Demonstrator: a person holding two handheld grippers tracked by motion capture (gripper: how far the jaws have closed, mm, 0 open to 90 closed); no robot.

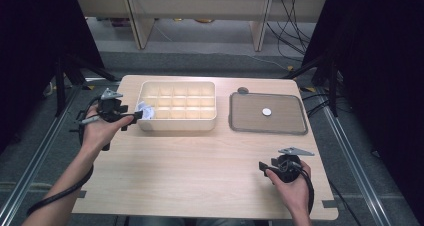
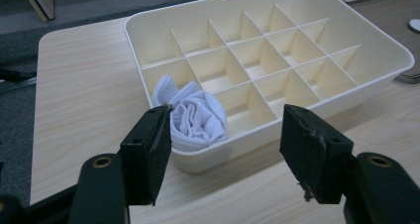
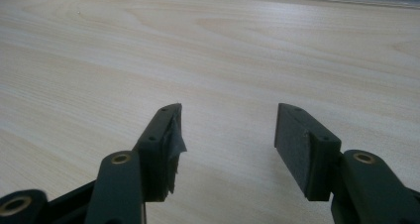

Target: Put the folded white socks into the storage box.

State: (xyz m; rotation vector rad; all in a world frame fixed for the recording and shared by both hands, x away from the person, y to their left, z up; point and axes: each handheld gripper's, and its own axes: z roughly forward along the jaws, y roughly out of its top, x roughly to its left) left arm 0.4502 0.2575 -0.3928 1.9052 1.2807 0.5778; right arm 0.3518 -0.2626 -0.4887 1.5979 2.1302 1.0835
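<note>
High view: one divided box (image 1: 177,121), one rolled white cloth (image 1: 146,110) (corner cell); both tongs (image 1: 134,117) (image 1: 262,167) apart.

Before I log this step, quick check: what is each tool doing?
Left tool: open, holding nothing; the white rolled cloth sits in the divided tray.
Right tool: open, empty, over the table.

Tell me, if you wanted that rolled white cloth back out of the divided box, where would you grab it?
Probably from above, by the bulging top of the rolled white cloth. It sits in a corner cell of the divided box, whose walls hide its sides; only the folds poking above the rim are free to pinch.
</note>
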